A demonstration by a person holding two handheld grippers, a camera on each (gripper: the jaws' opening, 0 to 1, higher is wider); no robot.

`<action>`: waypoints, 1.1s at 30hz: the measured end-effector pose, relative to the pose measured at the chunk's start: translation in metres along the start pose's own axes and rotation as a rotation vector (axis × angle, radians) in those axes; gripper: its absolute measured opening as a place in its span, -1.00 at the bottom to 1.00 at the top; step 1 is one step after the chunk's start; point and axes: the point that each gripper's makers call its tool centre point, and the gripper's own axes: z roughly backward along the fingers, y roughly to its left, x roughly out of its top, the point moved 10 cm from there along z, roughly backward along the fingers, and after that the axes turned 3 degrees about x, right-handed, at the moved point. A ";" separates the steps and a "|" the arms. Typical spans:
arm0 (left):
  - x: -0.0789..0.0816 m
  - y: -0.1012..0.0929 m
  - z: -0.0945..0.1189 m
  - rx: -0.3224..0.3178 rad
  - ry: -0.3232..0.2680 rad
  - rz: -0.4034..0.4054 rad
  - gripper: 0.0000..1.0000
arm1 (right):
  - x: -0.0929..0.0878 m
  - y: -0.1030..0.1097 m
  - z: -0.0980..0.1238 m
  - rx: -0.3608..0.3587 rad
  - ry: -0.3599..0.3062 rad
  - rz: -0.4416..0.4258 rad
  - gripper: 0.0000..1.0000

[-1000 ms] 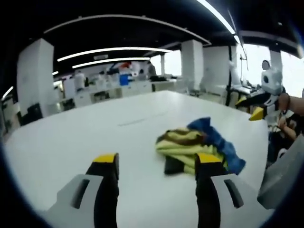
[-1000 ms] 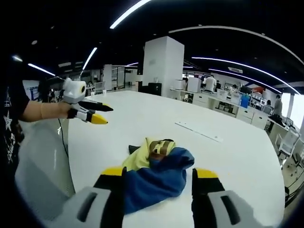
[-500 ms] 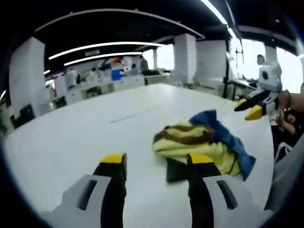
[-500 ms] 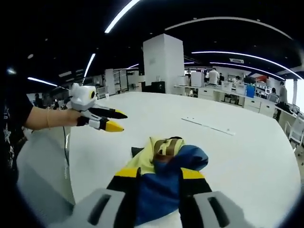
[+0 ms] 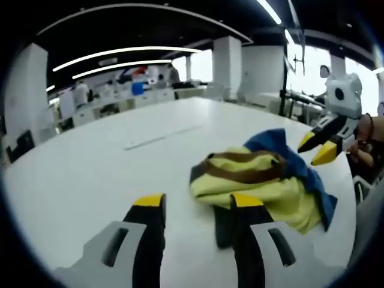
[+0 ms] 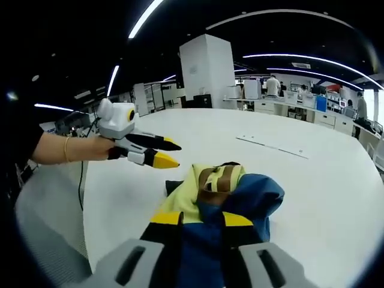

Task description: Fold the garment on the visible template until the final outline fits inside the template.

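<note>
the right tongs point(image 6: 201, 219) are being narrowed over the blue part of the garment point(image 6: 231, 195), almost pinching it, while the left tongs point(image 5: 192, 204) are being brought closer, spread and empty. the garment is lying crumpled on the desk point(image 5: 90, 168), so folding is being judged barely begun.

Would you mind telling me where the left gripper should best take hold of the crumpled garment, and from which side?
Probably the yellow edge of the garment nearest the left gripper, approached low along the white table. That edge lies flat and thin just ahead of its jaws, while the brown collar bunches higher up. The blue part sits on the far side, toward the right gripper.
</note>
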 end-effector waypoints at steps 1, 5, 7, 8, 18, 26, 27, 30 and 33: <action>-0.001 0.001 -0.004 -0.004 0.005 0.002 -0.23 | -0.001 -0.001 -0.002 0.001 -0.001 -0.012 -0.62; -0.005 0.004 -0.015 -0.020 0.007 0.020 -0.27 | -0.006 -0.002 -0.010 -0.004 0.017 -0.026 -0.67; -0.006 0.005 -0.019 -0.028 0.012 0.032 -0.28 | -0.008 -0.003 -0.012 -0.003 0.020 -0.032 -0.71; -0.007 0.006 -0.022 -0.032 0.016 0.036 -0.30 | -0.009 -0.003 -0.014 -0.003 0.023 -0.037 -0.73; -0.014 0.005 -0.039 -0.081 0.039 0.079 -0.56 | -0.012 -0.006 -0.022 -0.047 0.014 -0.061 -0.97; -0.018 -0.003 -0.044 -0.127 0.073 0.086 -0.98 | -0.012 -0.003 -0.024 -0.050 0.010 -0.054 -1.00; -0.018 -0.003 -0.044 -0.124 0.078 0.083 -0.99 | -0.011 -0.003 -0.023 -0.050 0.008 -0.056 -1.00; -0.016 -0.005 -0.041 -0.117 0.081 0.073 -1.00 | -0.007 -0.004 -0.018 -0.072 -0.006 -0.056 -1.00; -0.008 -0.008 -0.033 -0.099 0.072 0.036 -1.00 | 0.000 -0.006 -0.010 -0.102 -0.030 -0.052 -1.00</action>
